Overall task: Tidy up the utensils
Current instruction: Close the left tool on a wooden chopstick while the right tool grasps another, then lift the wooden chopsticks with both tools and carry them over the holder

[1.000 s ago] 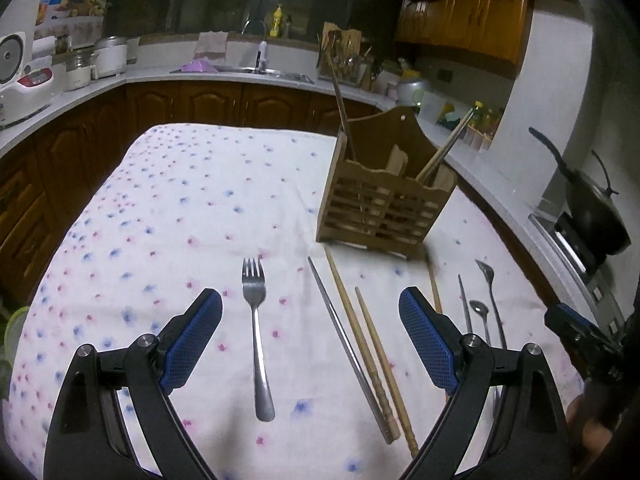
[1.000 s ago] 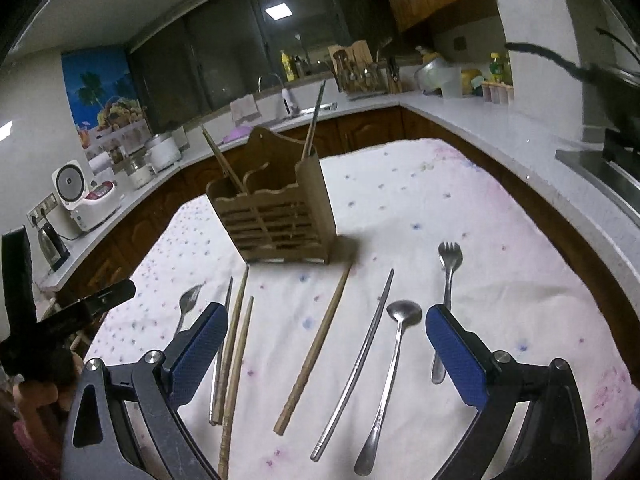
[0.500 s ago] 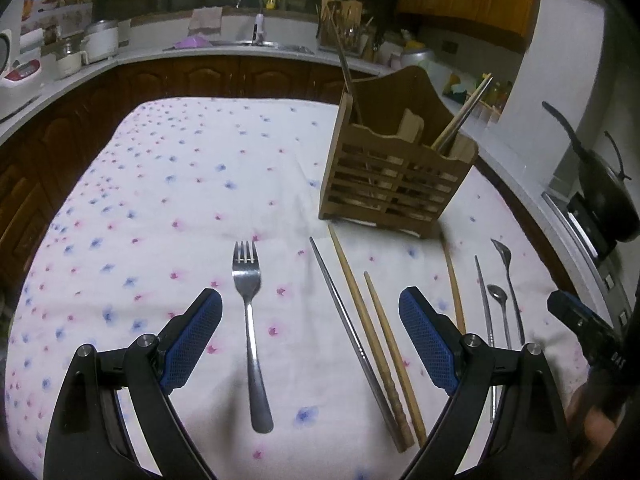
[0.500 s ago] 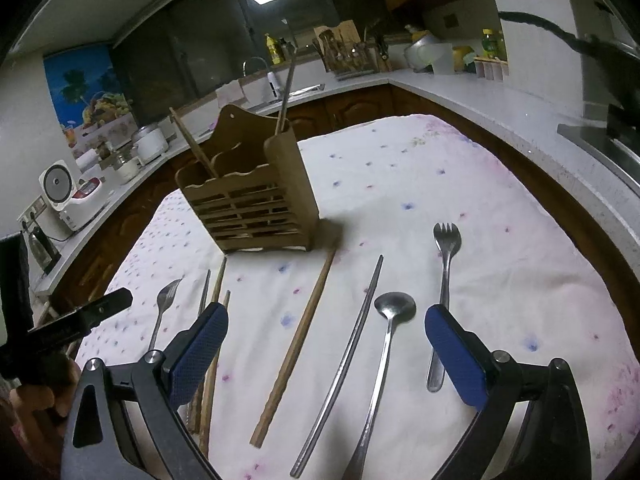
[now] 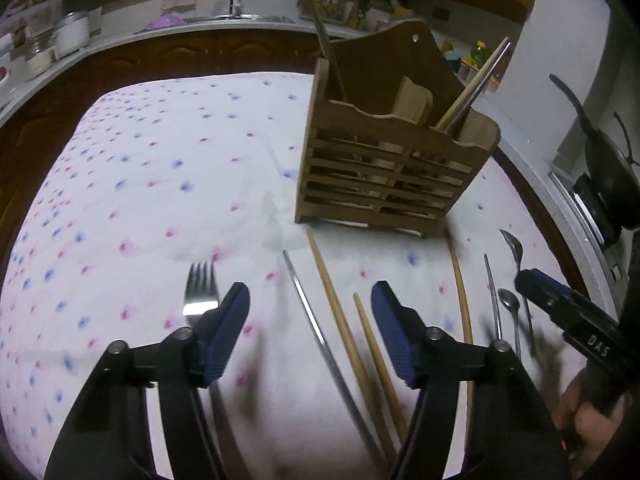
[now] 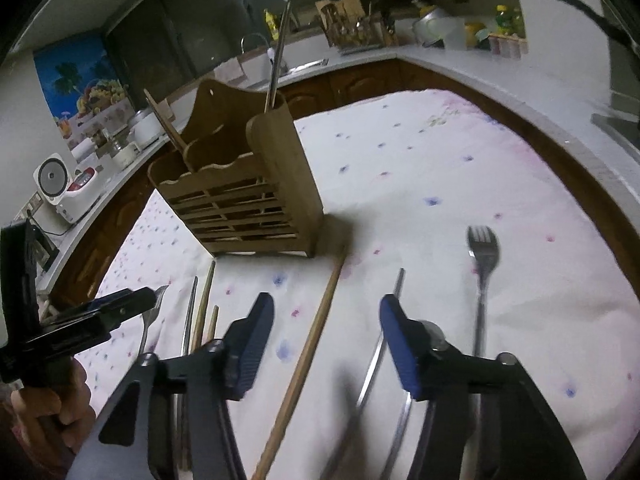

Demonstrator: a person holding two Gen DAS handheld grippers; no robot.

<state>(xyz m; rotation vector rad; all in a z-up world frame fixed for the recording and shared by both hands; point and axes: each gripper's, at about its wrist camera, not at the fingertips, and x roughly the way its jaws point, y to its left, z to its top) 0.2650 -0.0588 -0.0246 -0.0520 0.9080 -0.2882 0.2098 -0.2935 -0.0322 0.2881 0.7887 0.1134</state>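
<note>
**Both grippers narrowing over the laid-out utensils**

The left gripper (image 5: 310, 332) has just been closing, pads not yet touching the metal chopstick (image 5: 316, 328) and wooden chopsticks (image 5: 332, 304) between them. The right gripper (image 6: 326, 344), also closing, straddles a wooden chopstick (image 6: 316, 328), gripping nothing. The holder (image 5: 384, 176) stands upper centre on the cloth (image 5: 160, 184).

A home kitchen at night: dark wooden cabinets (image 5: 168, 54) under a pale curved countertop (image 6: 500, 80), a steel sink tap (image 6: 252, 42), a white rice cooker (image 6: 66, 188), a black wok (image 5: 604, 168) and a flower-print tablecloth (image 5: 160, 184).
</note>
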